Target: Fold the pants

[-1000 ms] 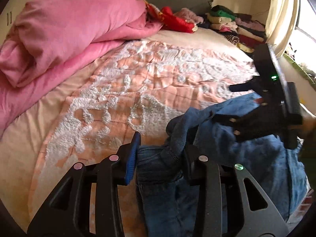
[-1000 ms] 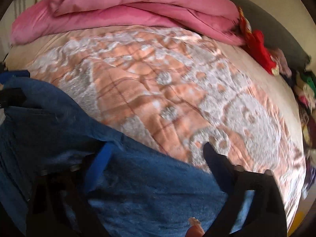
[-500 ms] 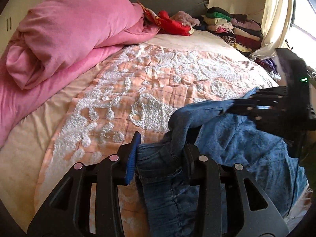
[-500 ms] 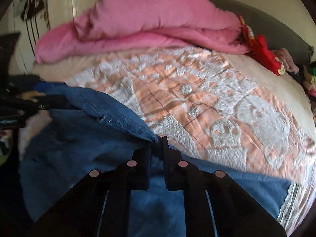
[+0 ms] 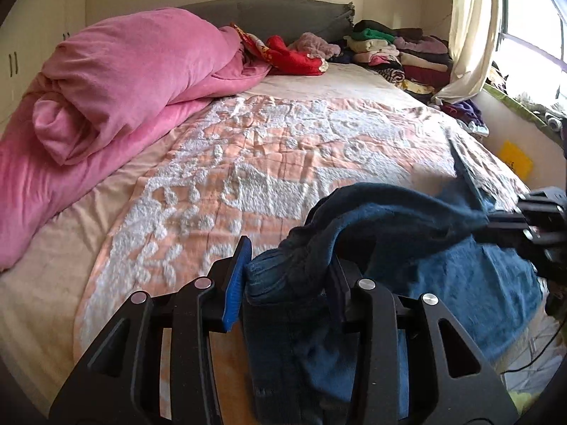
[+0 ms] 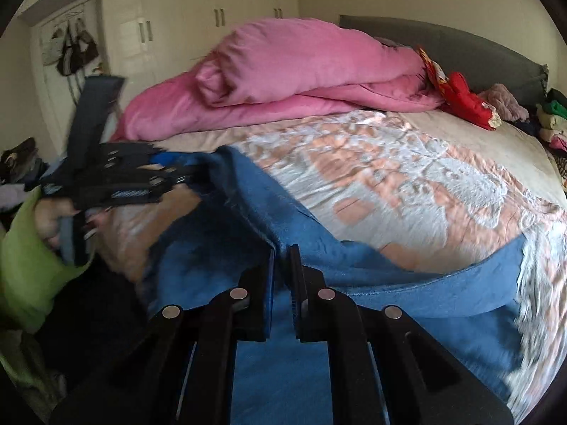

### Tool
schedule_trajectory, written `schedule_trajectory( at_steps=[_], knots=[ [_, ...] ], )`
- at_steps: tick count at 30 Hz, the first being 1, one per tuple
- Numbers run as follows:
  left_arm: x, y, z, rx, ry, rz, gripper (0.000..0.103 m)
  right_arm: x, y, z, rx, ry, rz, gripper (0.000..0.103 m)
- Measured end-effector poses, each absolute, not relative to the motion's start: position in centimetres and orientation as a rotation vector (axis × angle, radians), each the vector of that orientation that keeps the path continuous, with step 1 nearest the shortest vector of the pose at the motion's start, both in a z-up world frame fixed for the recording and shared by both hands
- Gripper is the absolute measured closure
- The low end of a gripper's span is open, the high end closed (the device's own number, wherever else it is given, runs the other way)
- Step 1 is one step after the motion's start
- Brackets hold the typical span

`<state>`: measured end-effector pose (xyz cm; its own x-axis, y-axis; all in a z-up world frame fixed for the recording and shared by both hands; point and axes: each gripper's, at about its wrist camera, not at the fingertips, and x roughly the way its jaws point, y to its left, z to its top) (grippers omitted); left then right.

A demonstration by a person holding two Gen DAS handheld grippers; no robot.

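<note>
Blue denim pants (image 5: 443,262) hang over the near edge of the bed, stretched between my two grippers. My left gripper (image 5: 288,276) is shut on a thick bunched part of the pants at the waist end. My right gripper (image 6: 282,269) is shut on an edge of the pants (image 6: 283,219). In the right wrist view the left gripper (image 6: 193,177) shows at the left, held by a hand in a green sleeve. In the left wrist view the right gripper (image 5: 496,219) shows at the right edge, pulling the cloth taut.
The bed has a peach and white quilt (image 5: 283,163). A rolled pink duvet (image 5: 113,85) lies along the left side. Red cloth (image 5: 294,56) and stacks of folded clothes (image 5: 397,53) sit by the grey headboard. A window with a curtain (image 5: 471,28) is at the right.
The right gripper closed onto the pants' edge. Both grippers have lifted and drawn apart, so the pants stretch between them and the views sit higher over the bed.
</note>
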<state>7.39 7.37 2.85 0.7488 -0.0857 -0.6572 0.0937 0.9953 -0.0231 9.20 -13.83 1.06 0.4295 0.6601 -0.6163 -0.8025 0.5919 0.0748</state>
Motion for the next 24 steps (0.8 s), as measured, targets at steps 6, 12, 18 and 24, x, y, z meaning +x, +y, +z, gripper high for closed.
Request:
schedule_trajectory(
  at_steps=[6, 12, 18, 24],
  knots=[
    [4.6, 7.7, 1.7, 0.012, 0.757, -0.089, 0.071, 3.9, -13.4, -1.1, -0.232, 0.734, 1.001, 0.096],
    [2.5, 8.8, -0.1, -0.048, 0.811, -0.088, 0.071, 0.3, -11.6, -3.4, -0.352, 0.733, 0.986, 0.096],
    [1.8, 8.8, 0.0, -0.063, 0.797, -0.080, 0.071, -0.1, -11.1, -3.1, -0.660, 0.493, 0.772, 0.042],
    [1.7, 8.8, 0.2, -0.067, 0.795, -0.078, 0.071, 3.0, -8.6, -5.6, -0.861, 0.500, 0.641, 0.081]
  ],
)
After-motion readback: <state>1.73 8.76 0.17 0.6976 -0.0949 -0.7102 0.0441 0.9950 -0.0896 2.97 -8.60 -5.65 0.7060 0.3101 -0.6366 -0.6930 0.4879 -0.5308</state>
